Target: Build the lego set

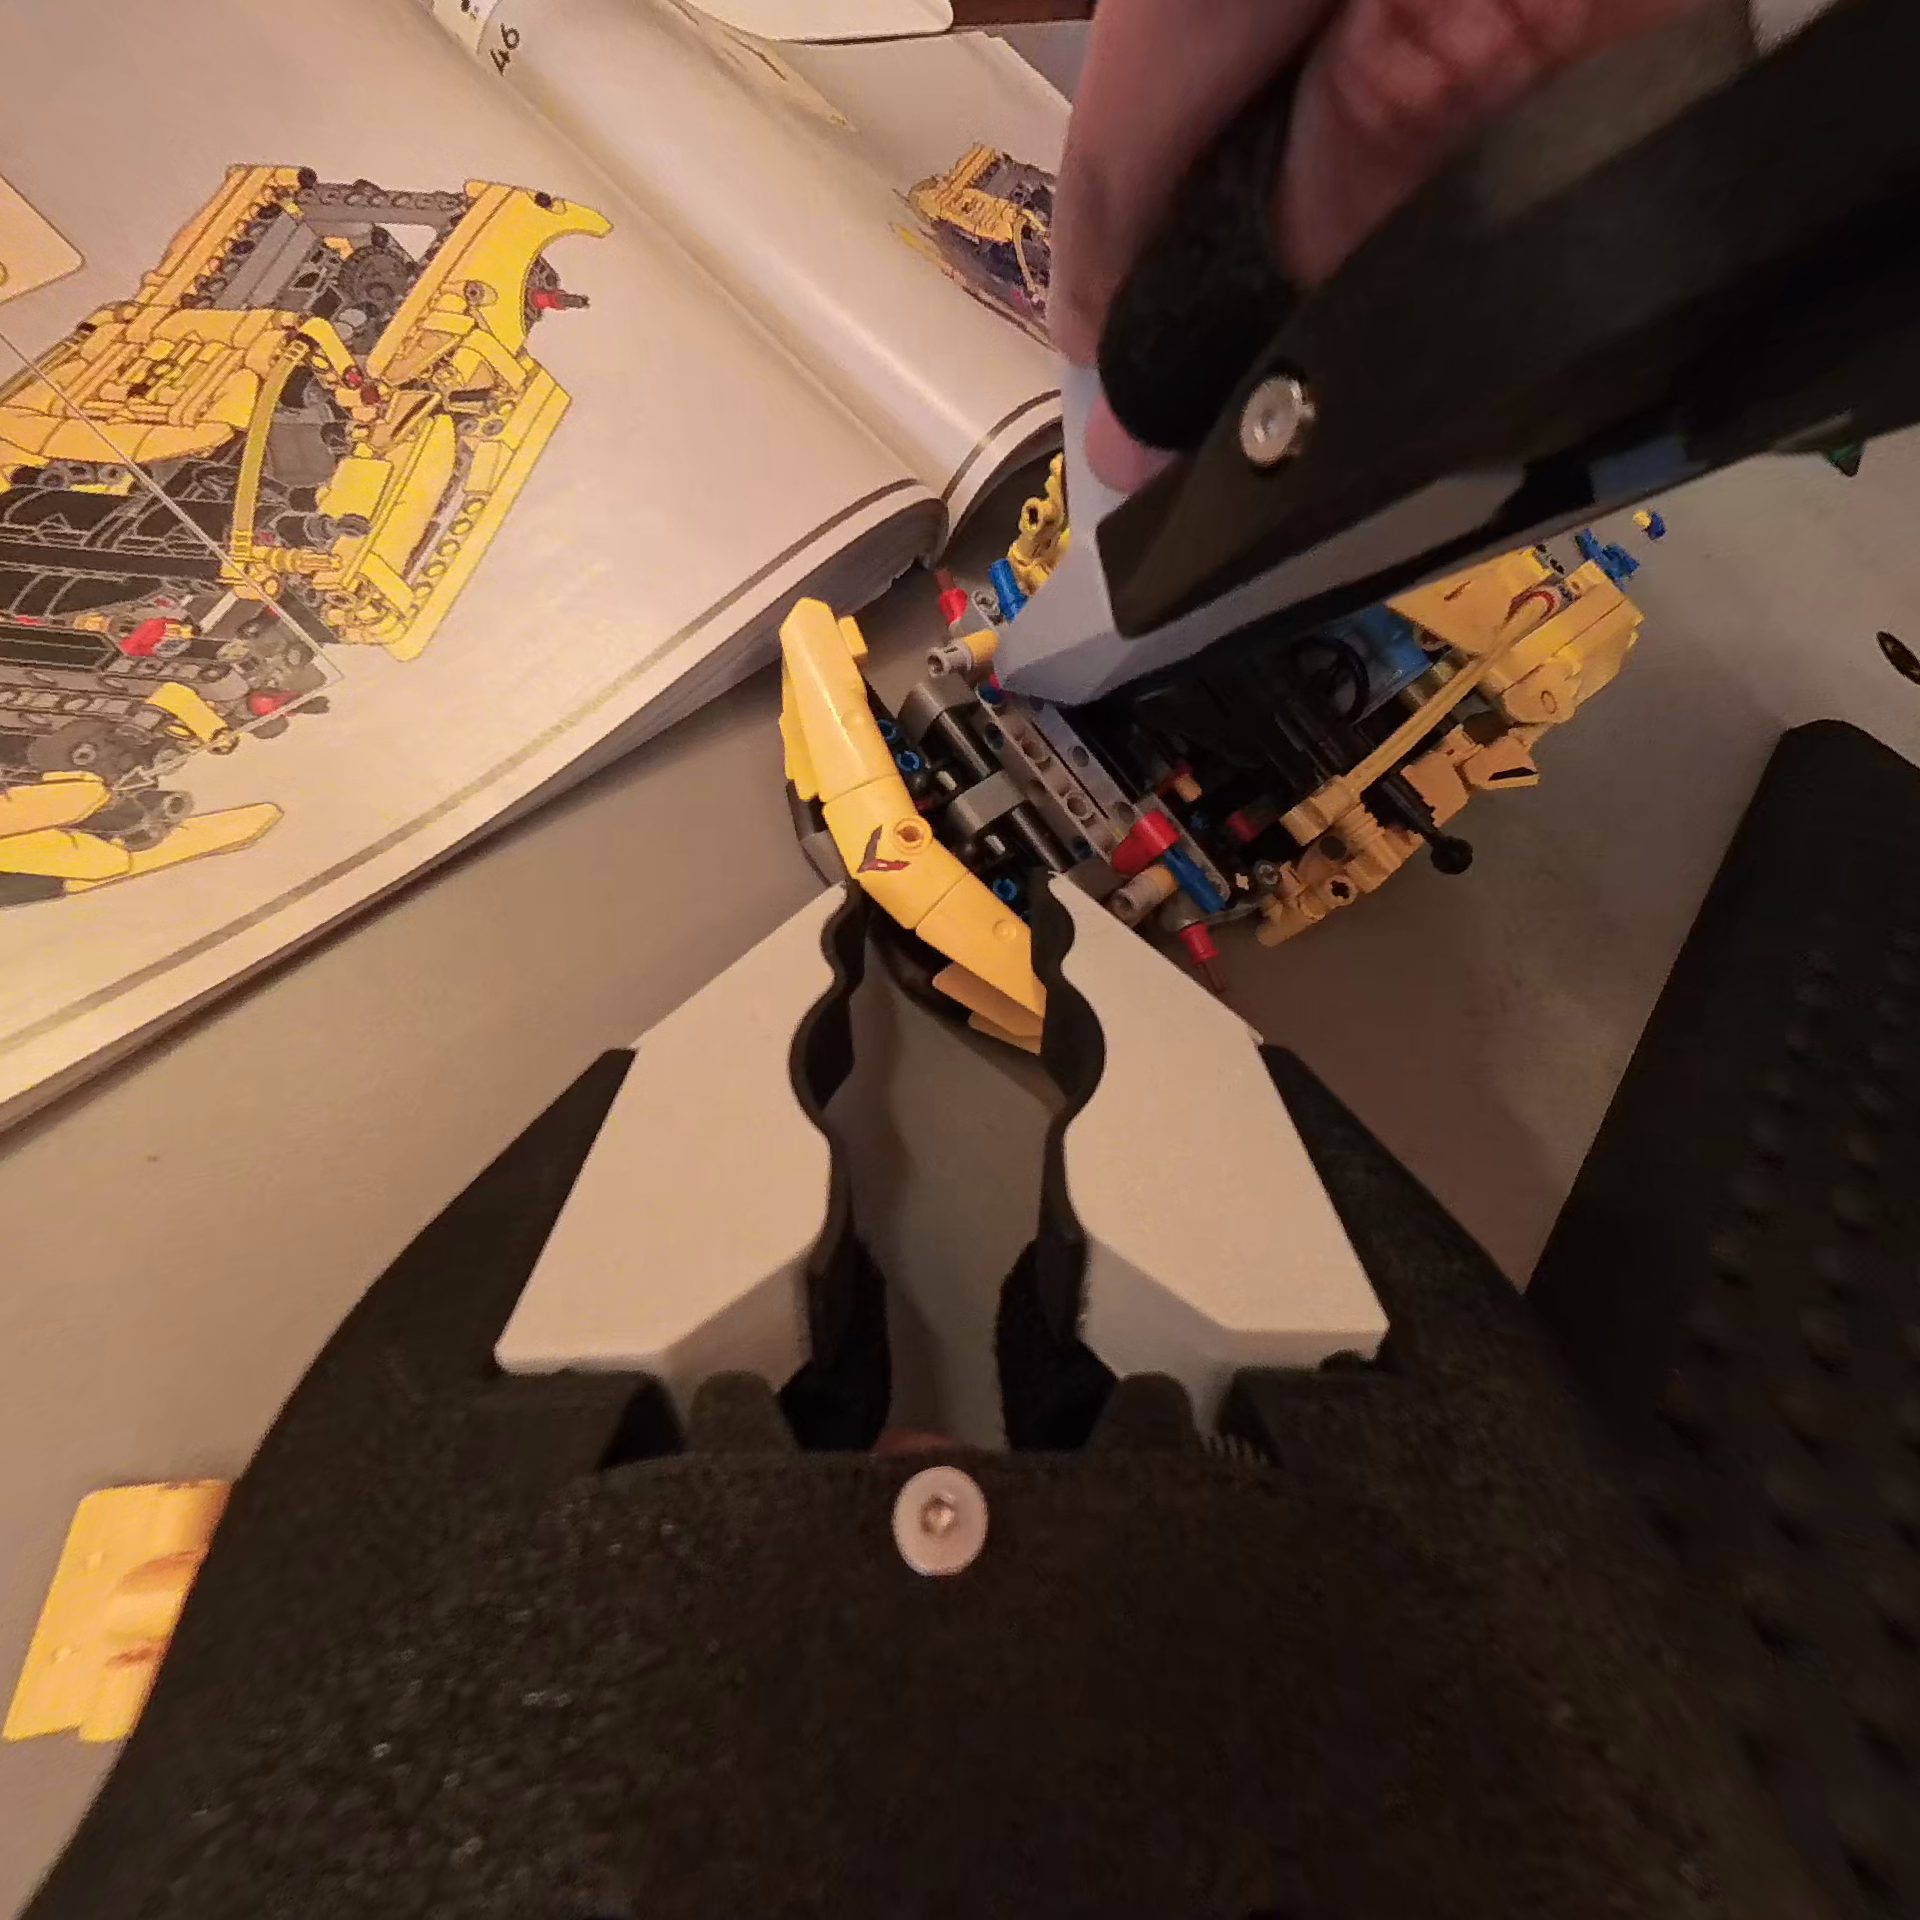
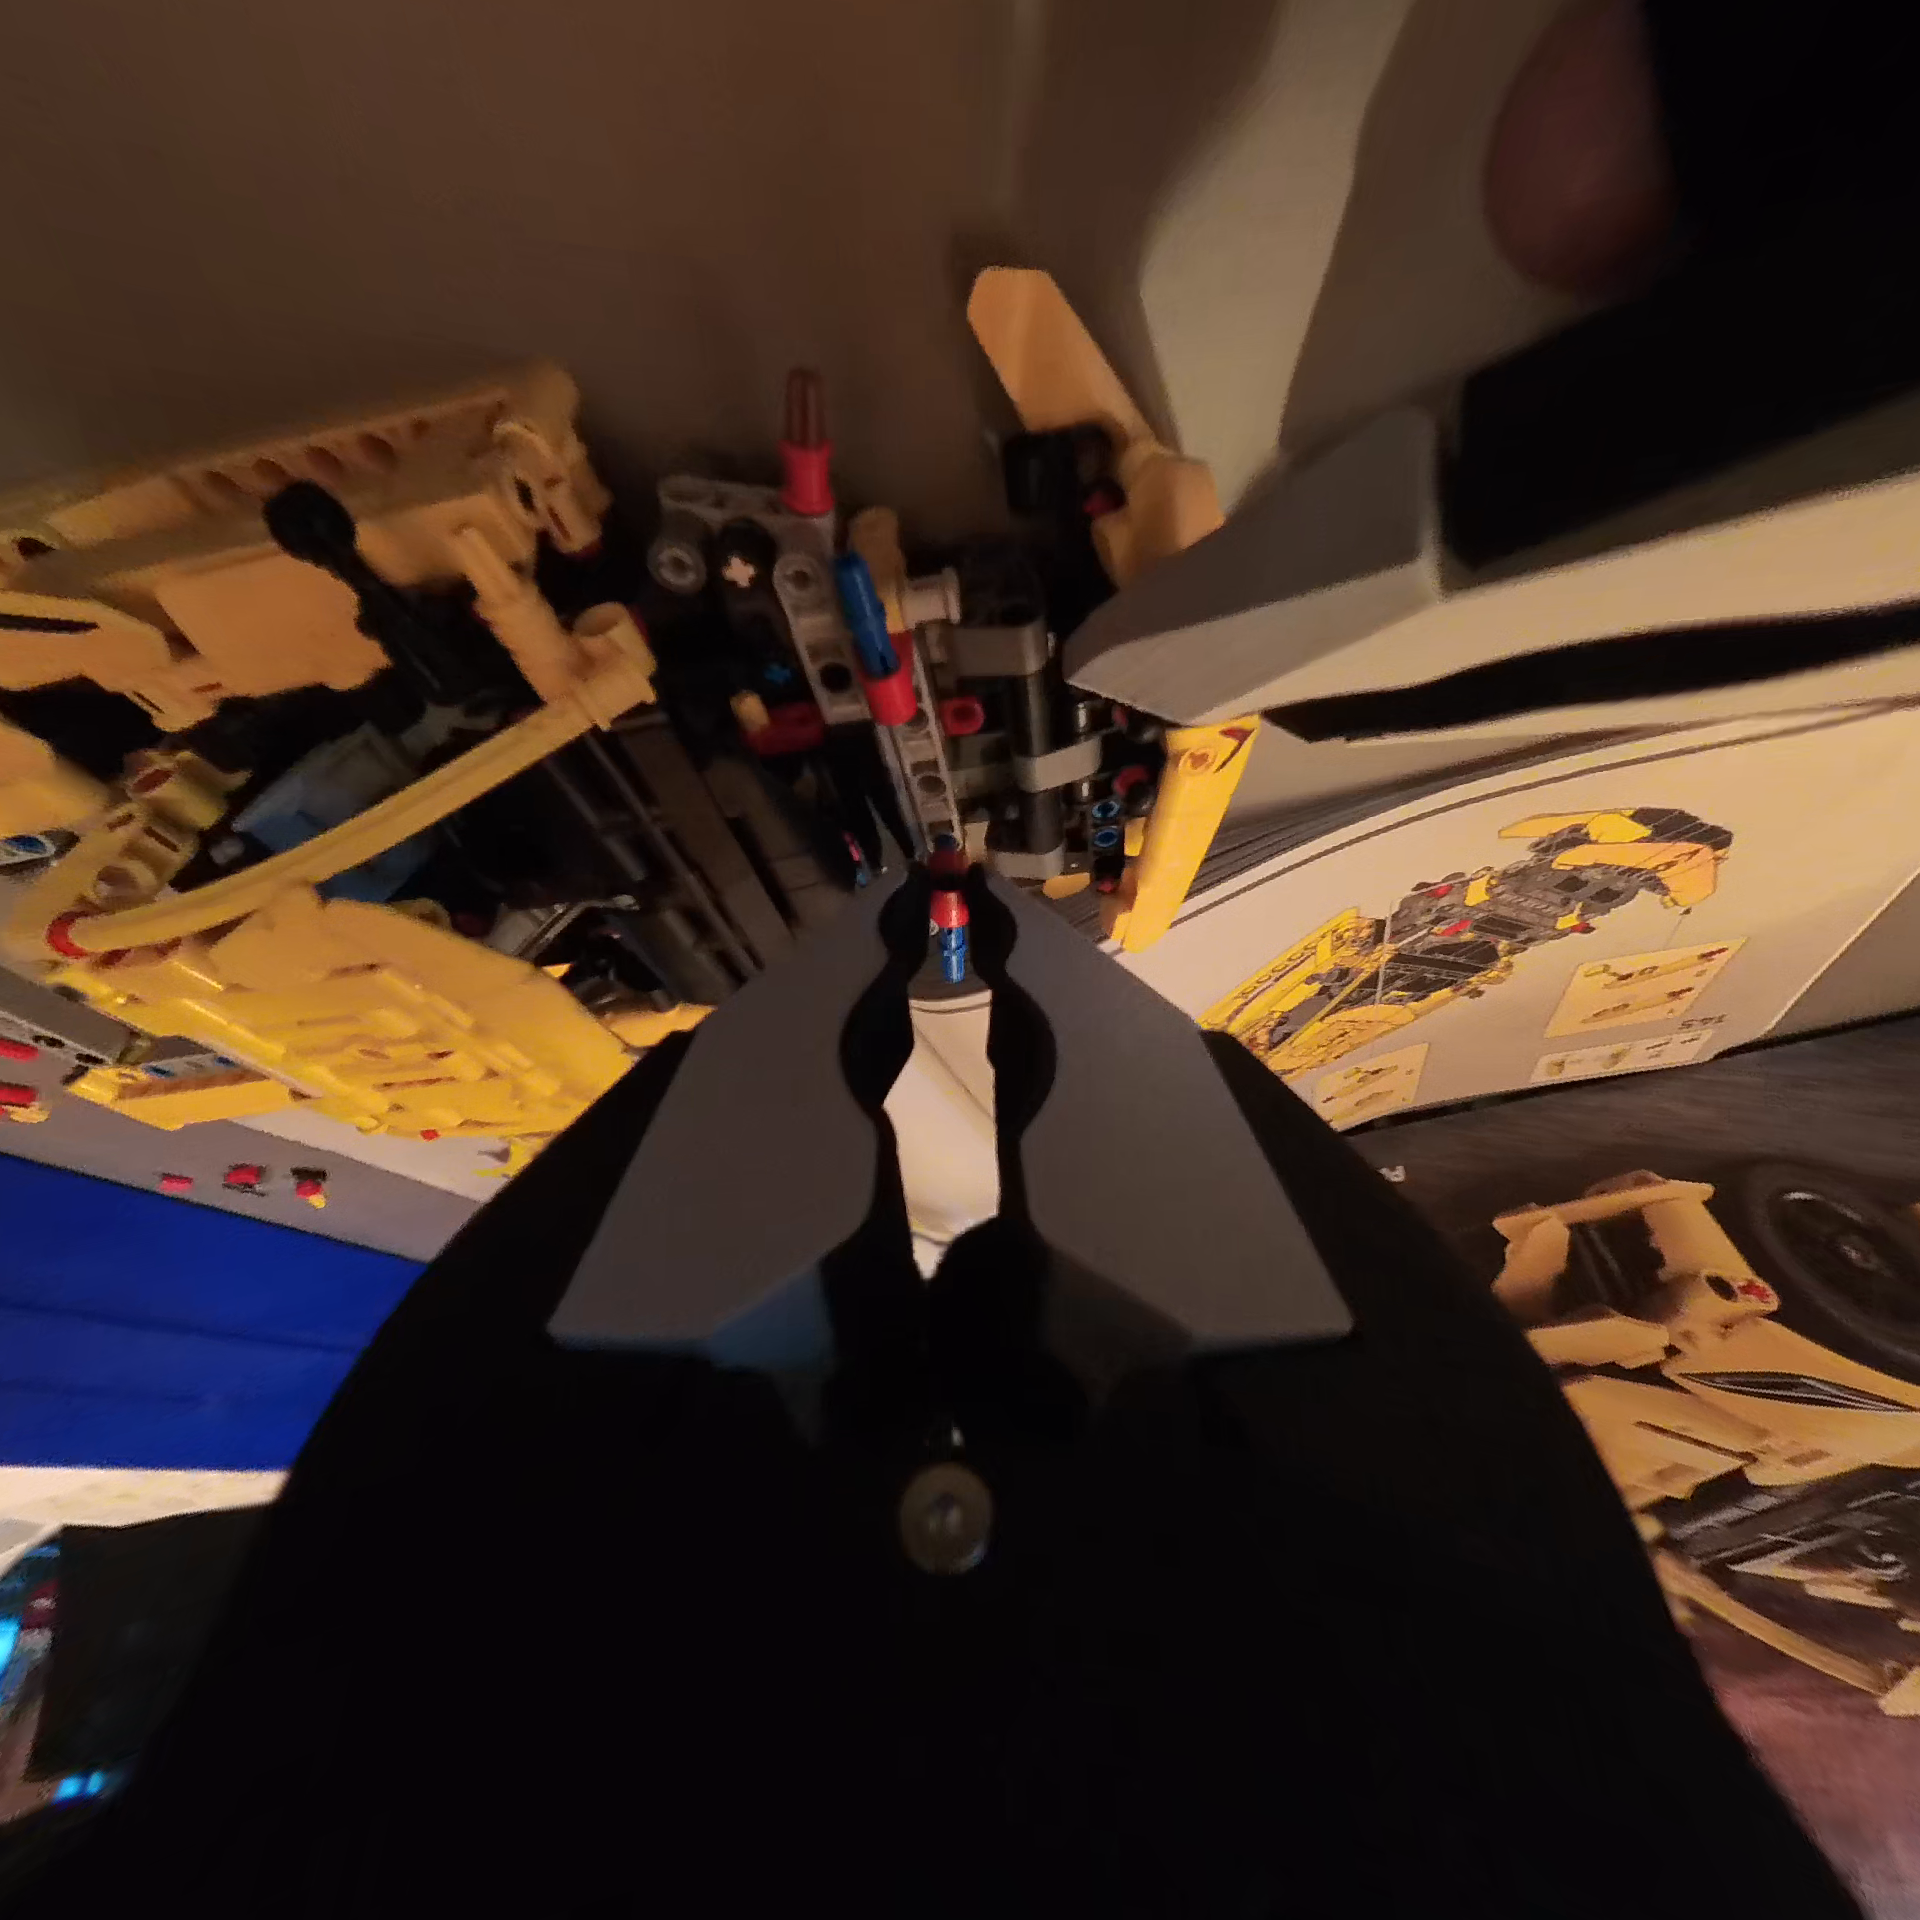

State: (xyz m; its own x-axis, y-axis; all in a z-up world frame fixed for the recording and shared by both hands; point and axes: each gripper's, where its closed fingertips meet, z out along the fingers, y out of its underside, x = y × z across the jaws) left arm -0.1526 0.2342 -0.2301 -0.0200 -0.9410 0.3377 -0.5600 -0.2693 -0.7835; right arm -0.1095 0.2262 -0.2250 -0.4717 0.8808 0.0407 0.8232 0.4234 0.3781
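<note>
Beside the open instruction booklet (image 1: pixel 447 582), the yellow Lego car model (image 1: pixel 1195 769) rests on the table; the left gripper (image 1: pixel 940 935) clamps its curved yellow panel (image 1: pixel 883 800), the right gripper (image 2: pixel 948 914) pinches a red-and-blue pin (image 2: pixel 948 920) at the grey beam (image 2: pixel 925 769). Rigid, light, probably fragile: hold the frame.

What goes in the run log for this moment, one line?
left hand-held gripper: shut on yellow curved panel of car model | right hand-held gripper: shut on red-and-blue pin at grey beam | manual: open
</note>
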